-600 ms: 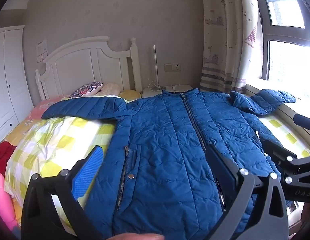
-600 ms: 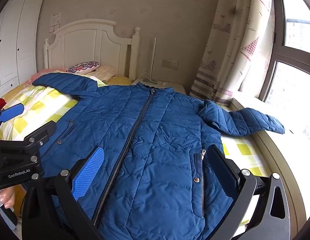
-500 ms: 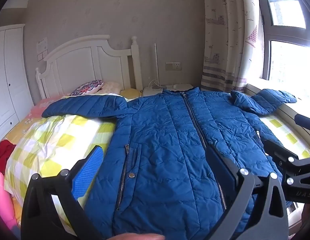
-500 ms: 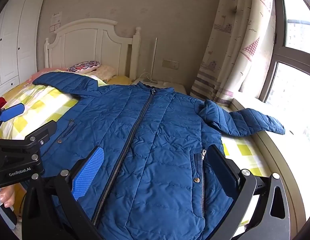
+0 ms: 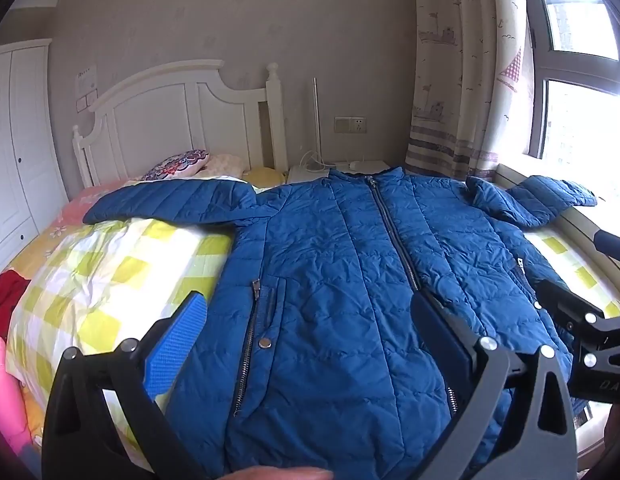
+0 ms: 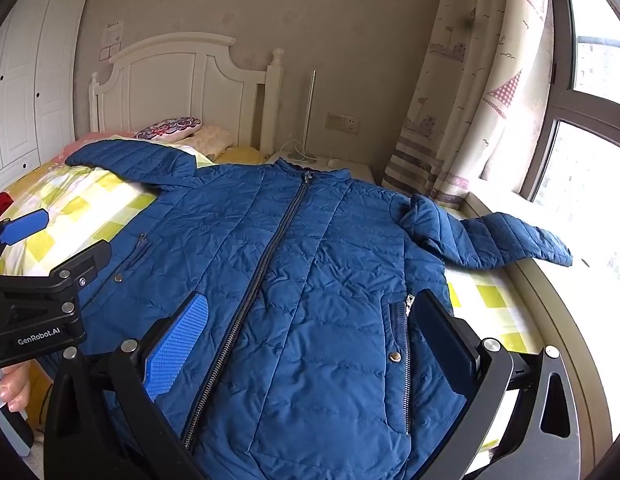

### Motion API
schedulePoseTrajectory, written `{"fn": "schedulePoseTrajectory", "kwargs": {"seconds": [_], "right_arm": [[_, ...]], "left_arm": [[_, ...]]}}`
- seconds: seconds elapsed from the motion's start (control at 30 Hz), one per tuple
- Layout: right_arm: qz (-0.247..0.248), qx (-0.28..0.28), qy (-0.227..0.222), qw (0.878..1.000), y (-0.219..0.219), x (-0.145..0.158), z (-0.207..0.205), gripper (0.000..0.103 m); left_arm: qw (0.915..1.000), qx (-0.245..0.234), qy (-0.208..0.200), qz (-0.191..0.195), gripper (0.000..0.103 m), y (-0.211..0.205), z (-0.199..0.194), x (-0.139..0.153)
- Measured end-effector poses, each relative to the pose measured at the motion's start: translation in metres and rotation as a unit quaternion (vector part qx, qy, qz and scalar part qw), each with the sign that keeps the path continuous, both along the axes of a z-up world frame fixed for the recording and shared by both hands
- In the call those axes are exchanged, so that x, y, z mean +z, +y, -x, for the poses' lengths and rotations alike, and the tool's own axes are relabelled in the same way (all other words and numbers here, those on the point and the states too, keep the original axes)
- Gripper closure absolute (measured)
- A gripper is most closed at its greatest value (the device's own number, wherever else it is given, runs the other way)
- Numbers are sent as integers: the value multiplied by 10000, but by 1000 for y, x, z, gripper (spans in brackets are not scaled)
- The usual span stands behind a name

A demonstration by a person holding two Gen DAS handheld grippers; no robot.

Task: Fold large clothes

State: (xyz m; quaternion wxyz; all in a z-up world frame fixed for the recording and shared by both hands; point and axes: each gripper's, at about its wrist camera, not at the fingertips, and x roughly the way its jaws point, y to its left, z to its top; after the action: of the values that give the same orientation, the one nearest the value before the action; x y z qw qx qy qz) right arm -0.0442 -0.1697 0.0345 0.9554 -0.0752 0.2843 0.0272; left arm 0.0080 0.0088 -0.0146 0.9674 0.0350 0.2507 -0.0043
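A white wardrobe [image 5: 13,152] stands at the far left of a bedroom, beside a white headboard [image 5: 177,120] against a beige wall. Red cloth [image 5: 5,300] and pink cloth [image 5: 3,392] lie at the left edge of the bed. A yellow-and-white checked quilt [image 5: 109,280] covers the bed, with a patterned pillow [image 5: 177,162] near the headboard.

Spread flat on the quilt, front up and zipped, lies a blue padded jacket [image 5: 334,280]. Its collar points toward the wall, one sleeve [image 5: 169,204] stretches left across the quilt, and the other sleeve [image 6: 498,240] reaches right onto the window ledge [image 6: 558,280]. A central zipper [image 6: 269,248] runs down its front, with a zipped, snap-buttoned pocket on each side.

The left gripper [image 5: 305,344] hangs just above the jacket's lower left half, its fingers spread wide with nothing between them but the cloth below; whether the tips touch the cloth cannot be told. The right gripper [image 6: 310,344] hangs over the lower right half, fingers likewise wide apart and holding nothing. A person's hand [image 6: 13,384] shows at the left edge of the right wrist view, behind the left gripper.

Farther right, a white bedside table [image 5: 338,168] carries cables below a wall socket [image 5: 350,125]. A curtain [image 6: 470,100] printed with small boats hangs beside a bright window [image 6: 590,140].
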Motion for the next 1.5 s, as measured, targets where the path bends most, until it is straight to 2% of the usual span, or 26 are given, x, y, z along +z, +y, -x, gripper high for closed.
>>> {"fn": "schedulePoseTrajectory", "kwargs": {"seconds": [1.5], "right_arm": [[-66,23,161,9998,-3,-6,-5,4]], "left_arm": [[10000,12,83,22,2,4,3,-5]]}}
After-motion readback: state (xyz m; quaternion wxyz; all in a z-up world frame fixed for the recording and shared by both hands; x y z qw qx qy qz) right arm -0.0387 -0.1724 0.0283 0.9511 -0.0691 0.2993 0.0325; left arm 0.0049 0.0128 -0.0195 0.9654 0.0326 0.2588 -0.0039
